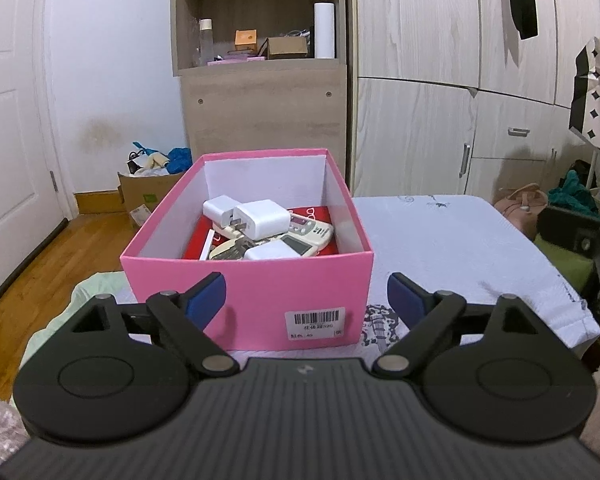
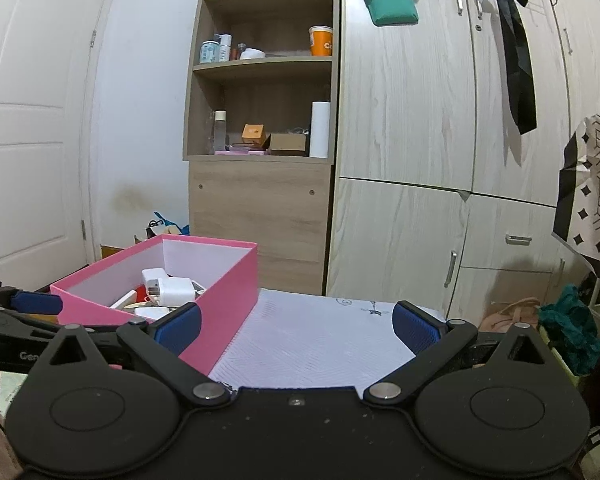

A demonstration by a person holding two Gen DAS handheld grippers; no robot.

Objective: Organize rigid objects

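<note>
A pink box [image 1: 260, 280] stands on a white cloth-covered table [image 1: 440, 248]. Inside lie white charger plugs [image 1: 260, 218], remote controls [image 1: 304, 236] and a red item [image 1: 196, 236]. My left gripper [image 1: 306, 300] is open and empty, just in front of the box's near wall. My right gripper [image 2: 298, 326] is open and empty, above the table to the right of the box [image 2: 220, 296]. The chargers [image 2: 172, 290] show in the right wrist view too. The left gripper's finger [image 2: 36, 303] shows at that view's left edge.
A wooden shelf unit [image 2: 260, 120] with bottles, a cup and small boxes stands behind the table. Wardrobe doors [image 2: 420, 120] are to the right. A cardboard box [image 1: 140, 192] of clutter sits on the wood floor. A white door [image 1: 8, 120] is on the left.
</note>
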